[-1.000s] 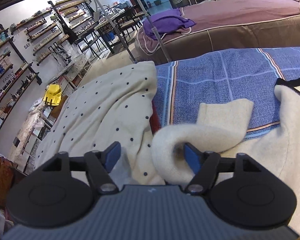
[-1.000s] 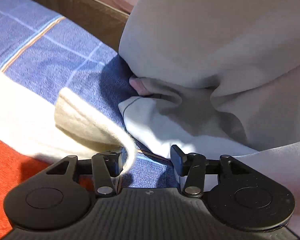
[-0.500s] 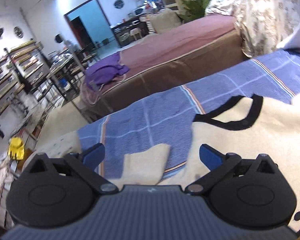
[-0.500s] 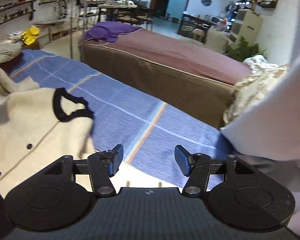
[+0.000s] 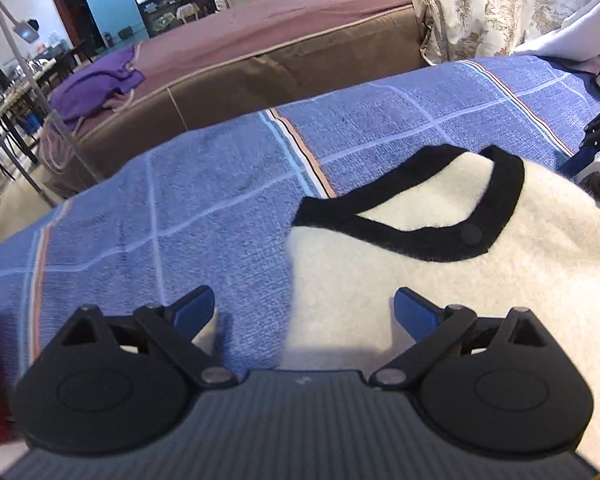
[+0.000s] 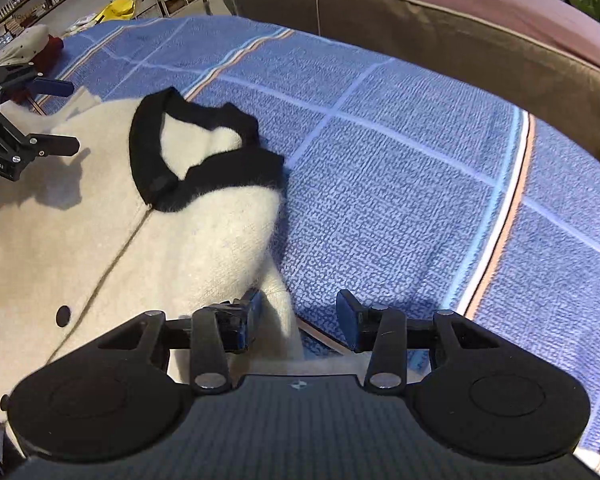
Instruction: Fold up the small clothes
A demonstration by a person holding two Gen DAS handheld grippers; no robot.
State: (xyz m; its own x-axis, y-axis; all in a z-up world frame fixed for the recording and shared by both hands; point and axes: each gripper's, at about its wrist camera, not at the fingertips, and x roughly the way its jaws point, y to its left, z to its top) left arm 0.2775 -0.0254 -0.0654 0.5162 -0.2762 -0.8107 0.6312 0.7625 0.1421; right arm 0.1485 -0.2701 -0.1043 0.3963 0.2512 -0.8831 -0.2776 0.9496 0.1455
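lying face up on the blue checked bedspread (image 6: 400, 184), the cream cardigan (image 6: 100, 248) has its black collar (image 6: 156, 184) toward the far edge and its button placket running back toward the cameras, so both shoulders are reachable from the near side. the left gripper (image 5: 304, 308) stands wide, closing only slightly, straddling the garment's left edge where cream knit meets blue cloth; nothing is pinched between its pads yet. the right gripper (image 6: 298, 316) is narrowing around the opposite edge, a ridge of knit rising just inside its left finger (image 6: 249, 318), though a firm pinch is not evident. judging by this symmetric placement, each hand takes one side so the cardigan can be folded evenly.
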